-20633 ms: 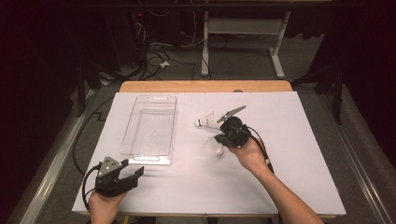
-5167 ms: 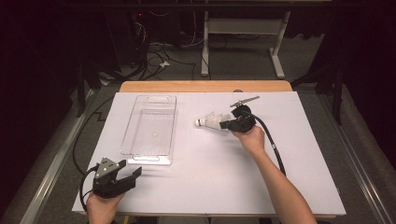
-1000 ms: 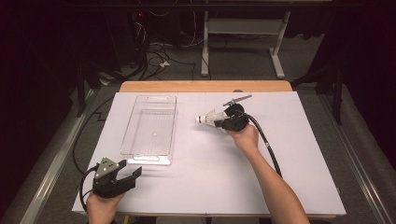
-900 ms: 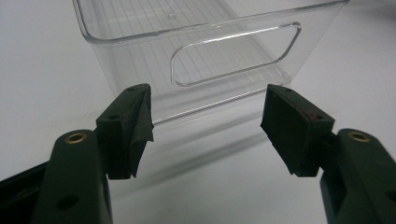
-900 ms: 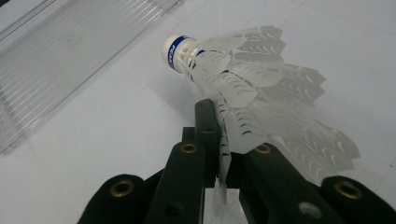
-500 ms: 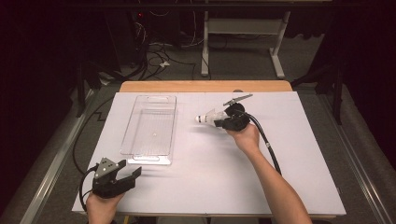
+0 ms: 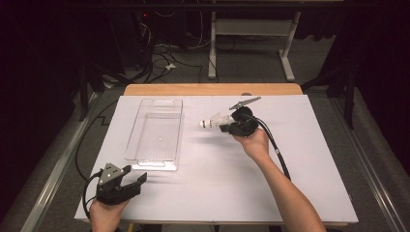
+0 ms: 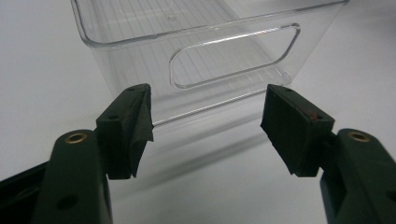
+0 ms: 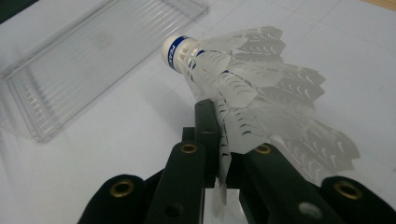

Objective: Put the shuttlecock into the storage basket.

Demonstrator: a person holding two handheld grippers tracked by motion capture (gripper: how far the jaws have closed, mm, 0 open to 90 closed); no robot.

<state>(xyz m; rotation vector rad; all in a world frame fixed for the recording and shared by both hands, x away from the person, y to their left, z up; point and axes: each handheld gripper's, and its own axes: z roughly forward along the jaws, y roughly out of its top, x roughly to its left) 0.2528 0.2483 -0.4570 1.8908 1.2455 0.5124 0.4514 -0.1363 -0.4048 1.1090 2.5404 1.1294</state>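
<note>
High view: on a white table [image 7: 309, 164] edged with wood, in a dark room strewn with cables, the right gripper [image 7: 228, 126] pinches a shuttlecock [image 7: 212, 121] beside a clear tray [image 7: 155, 129]; the left gripper [image 7: 138, 181] gapes empty.

Bright overhead light floods the white table [image 7: 309, 145], surroundings stay dark, and close foregrounds blur slightly.

On the white-covered table [image 7: 300, 183], the clear plastic rectangular bin [image 7: 155, 133] sits left of centre. To its right, held above the table, is the white feathered shuttlecock [image 7: 212, 121], cork end toward the bin. The left gripper [image 7: 126, 185] rests just before the bin's near end.
</note>
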